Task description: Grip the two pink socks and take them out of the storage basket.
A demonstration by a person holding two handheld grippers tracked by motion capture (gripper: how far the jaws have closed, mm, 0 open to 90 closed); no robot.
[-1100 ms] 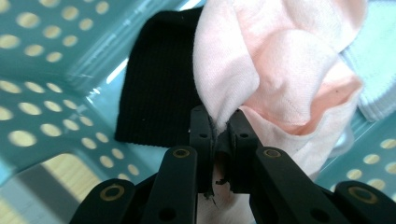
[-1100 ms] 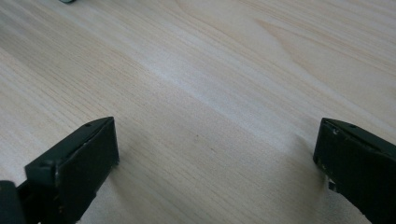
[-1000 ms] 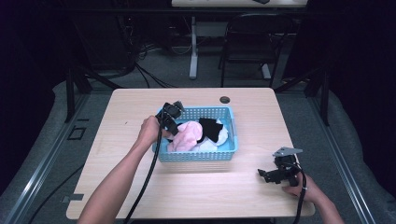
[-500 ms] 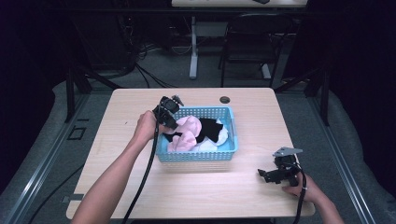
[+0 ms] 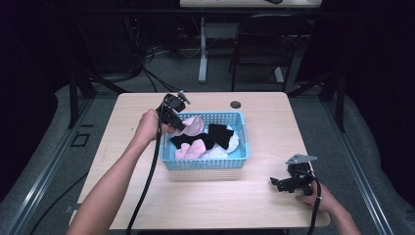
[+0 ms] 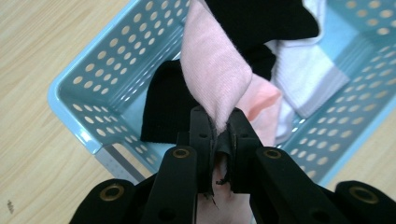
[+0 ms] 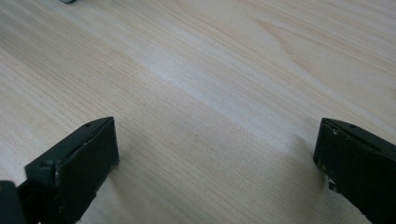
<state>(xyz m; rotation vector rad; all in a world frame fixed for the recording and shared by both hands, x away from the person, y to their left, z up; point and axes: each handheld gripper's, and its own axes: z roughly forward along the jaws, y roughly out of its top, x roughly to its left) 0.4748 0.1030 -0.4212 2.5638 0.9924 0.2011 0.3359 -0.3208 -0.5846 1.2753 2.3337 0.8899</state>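
Note:
A light blue plastic basket (image 5: pixel 205 163) sits mid-table, holding pink, black and white socks. My left gripper (image 5: pixel 177 125) hangs over the basket's left end, shut on a pink sock (image 6: pixel 214 70) that stretches up from the pile into its jaws. The same pink sock (image 5: pixel 192 125) drapes from the gripper in the high view. Black socks (image 5: pixel 221 134) and a white sock (image 6: pixel 308 77) lie beneath it. My right gripper (image 5: pixel 279 184) rests low at the table's front right, open, with bare wood between its fingertips (image 7: pixel 79 158).
The wooden table (image 5: pixel 122 122) has a round cable hole (image 5: pixel 236 105) behind the basket. A chair (image 5: pixel 259 44) and a desk leg (image 5: pixel 202 49) stand beyond the far edge. Bare wood surrounds the basket on all sides.
My left gripper has risen above the basket's left end, pulling the pink sock up out of the pile. The right gripper has stayed where it was.

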